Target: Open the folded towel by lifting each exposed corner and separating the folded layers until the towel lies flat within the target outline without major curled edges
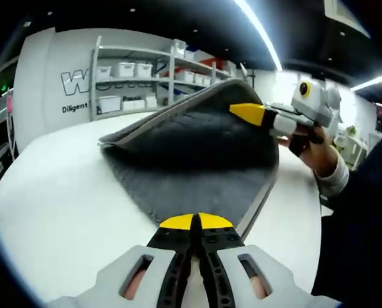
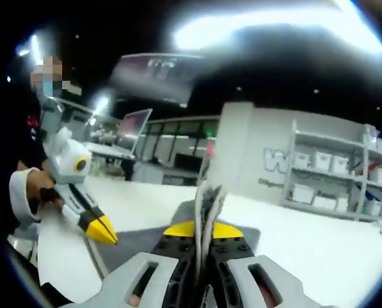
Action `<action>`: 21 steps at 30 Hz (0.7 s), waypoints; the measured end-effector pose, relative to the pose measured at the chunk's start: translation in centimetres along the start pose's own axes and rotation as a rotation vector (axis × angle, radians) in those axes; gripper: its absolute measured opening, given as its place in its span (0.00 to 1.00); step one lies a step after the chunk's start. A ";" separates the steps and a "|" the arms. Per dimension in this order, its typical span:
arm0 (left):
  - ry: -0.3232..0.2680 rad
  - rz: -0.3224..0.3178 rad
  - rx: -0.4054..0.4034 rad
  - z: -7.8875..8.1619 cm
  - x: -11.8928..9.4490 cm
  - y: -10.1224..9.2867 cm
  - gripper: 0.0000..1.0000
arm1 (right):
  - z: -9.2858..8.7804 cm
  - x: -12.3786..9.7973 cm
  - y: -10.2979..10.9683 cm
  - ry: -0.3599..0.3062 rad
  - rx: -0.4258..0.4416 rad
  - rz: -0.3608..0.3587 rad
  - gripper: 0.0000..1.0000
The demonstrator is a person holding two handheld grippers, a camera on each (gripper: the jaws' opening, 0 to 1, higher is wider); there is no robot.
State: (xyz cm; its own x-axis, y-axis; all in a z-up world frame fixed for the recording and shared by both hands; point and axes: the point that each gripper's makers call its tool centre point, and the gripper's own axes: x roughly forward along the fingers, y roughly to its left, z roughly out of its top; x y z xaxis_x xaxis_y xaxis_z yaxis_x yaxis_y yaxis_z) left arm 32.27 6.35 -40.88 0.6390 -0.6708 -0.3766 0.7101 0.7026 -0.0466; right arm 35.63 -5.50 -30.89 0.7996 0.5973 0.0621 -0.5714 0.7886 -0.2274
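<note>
Clamped between the right gripper's [image 2: 202, 226] jaws, the grey towel's [image 1: 197, 147] edge is lifted off the white table [image 1: 56, 199], its near corner pinned by the closed left gripper [image 1: 196, 221], white bins [image 1: 124, 69] on shelves [image 1: 140, 77] behind

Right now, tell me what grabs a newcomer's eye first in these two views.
The dark grey towel on the white table, its upper layer lifted like a tent by the right gripper, shut on its edge. In front, the left gripper is shut at the towel's near corner. Behind stand shelves of white bins.
</note>
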 end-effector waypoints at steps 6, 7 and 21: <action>0.002 0.005 -0.007 -0.1 -0.1 -0.2 0.01 | -0.3 -1.2 -1.2 0.014 0.035 -0.016 0.00; 0.002 0.006 -0.008 -0.2 -0.1 -0.2 0.01 | -0.3 -1.4 -1.3 0.014 0.041 -0.019 0.00; 0.000 0.000 -0.031 -0.3 -0.2 0.0 0.01 | -1.7 -4.1 -3.7 0.045 0.072 -0.093 0.00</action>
State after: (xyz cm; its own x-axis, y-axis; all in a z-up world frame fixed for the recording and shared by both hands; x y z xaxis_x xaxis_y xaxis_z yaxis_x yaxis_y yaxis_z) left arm 32.08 6.56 -41.13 0.6391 -0.6707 -0.3764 0.7005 0.7097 -0.0754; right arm 34.77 -11.14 -31.96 0.8564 0.5150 0.0362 -0.5046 0.8498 -0.1525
